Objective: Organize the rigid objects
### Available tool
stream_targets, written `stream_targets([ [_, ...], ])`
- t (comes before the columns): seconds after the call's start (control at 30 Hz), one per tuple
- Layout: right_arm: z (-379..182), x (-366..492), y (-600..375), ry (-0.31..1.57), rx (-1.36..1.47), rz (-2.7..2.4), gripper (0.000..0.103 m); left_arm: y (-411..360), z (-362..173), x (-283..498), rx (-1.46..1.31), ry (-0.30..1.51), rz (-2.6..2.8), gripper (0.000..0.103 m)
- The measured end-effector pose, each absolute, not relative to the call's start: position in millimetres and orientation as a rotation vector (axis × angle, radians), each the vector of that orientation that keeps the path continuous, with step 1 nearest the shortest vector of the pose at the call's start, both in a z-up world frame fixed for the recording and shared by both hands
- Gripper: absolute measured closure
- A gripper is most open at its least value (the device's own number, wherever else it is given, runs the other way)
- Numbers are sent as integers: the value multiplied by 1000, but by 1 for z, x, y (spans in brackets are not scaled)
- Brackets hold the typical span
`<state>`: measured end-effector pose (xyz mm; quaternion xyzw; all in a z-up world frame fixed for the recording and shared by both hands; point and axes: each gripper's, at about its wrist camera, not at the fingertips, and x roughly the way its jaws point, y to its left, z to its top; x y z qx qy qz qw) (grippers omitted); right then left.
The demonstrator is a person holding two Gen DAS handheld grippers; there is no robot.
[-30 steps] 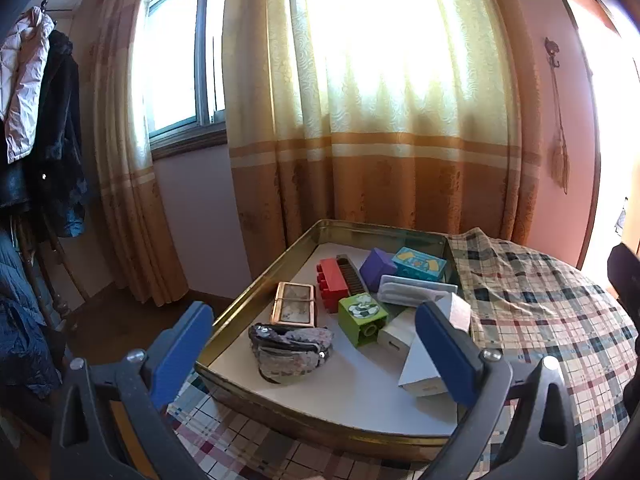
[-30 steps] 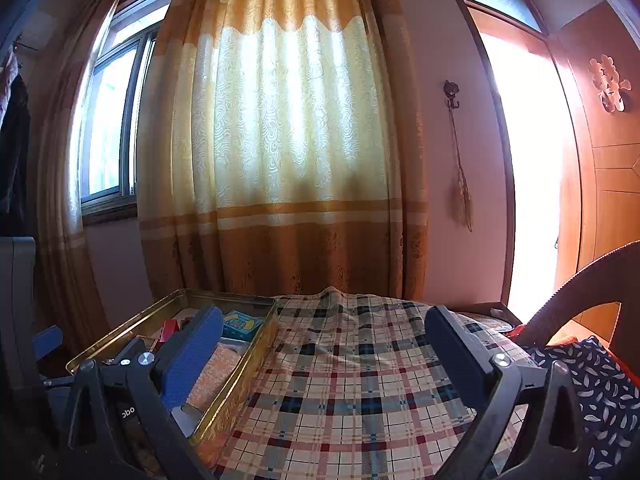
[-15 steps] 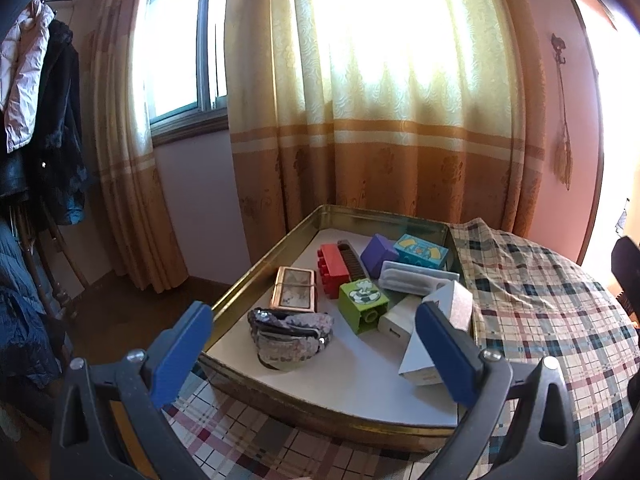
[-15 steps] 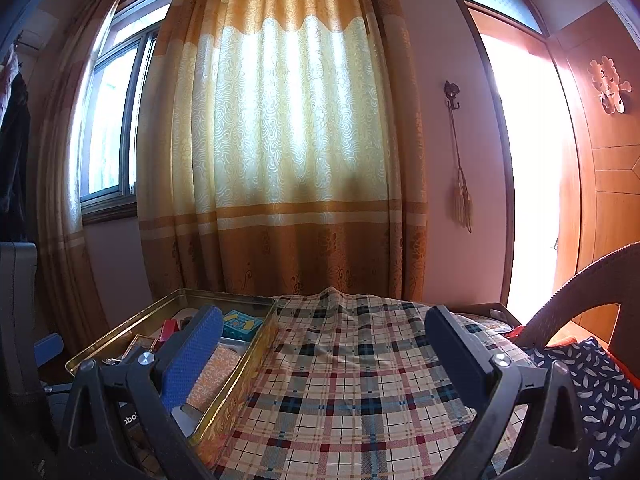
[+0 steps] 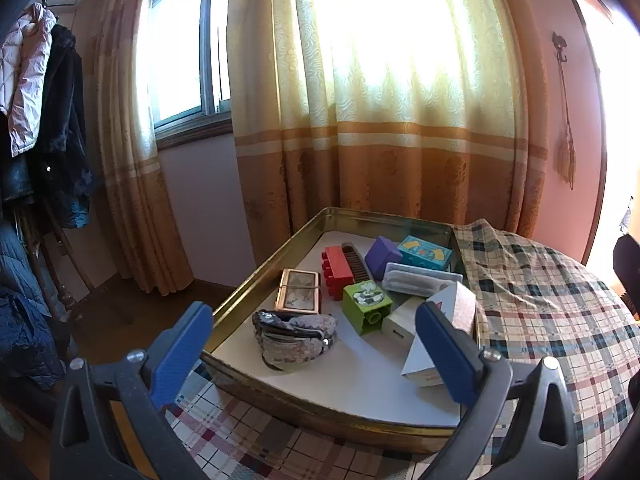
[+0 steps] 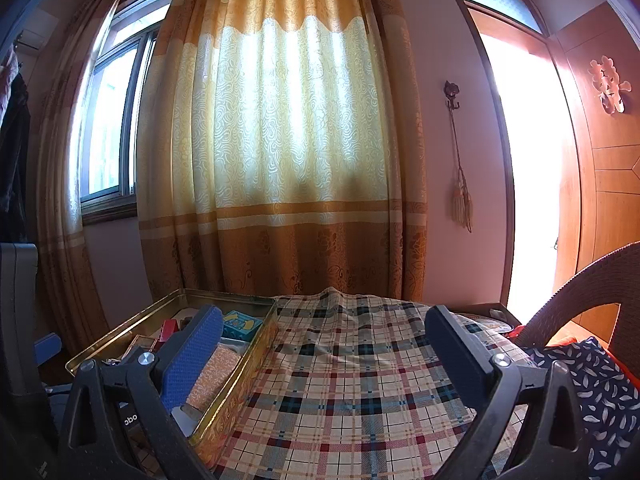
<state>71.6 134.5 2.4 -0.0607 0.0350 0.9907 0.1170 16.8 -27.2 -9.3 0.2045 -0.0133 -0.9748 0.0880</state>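
Both the left hand-held gripper (image 5: 314,350) and right hand-held gripper (image 6: 324,354) gape wide, empty. The blocks and boxes sit gathered in the gold tray (image 5: 256,280) (walls keep them corralled) on the plaid-covered table (image 6: 360,380).

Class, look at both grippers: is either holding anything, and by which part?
Nothing is held. The left gripper and right gripper are both open and empty, above the tablecloth.
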Motion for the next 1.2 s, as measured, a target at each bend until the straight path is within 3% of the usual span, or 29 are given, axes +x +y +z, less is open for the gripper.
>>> stream_targets([
  [1.2, 4, 72, 135, 101, -173, 2900, 1, -21, -7, 18, 593, -87, -2886, 0],
])
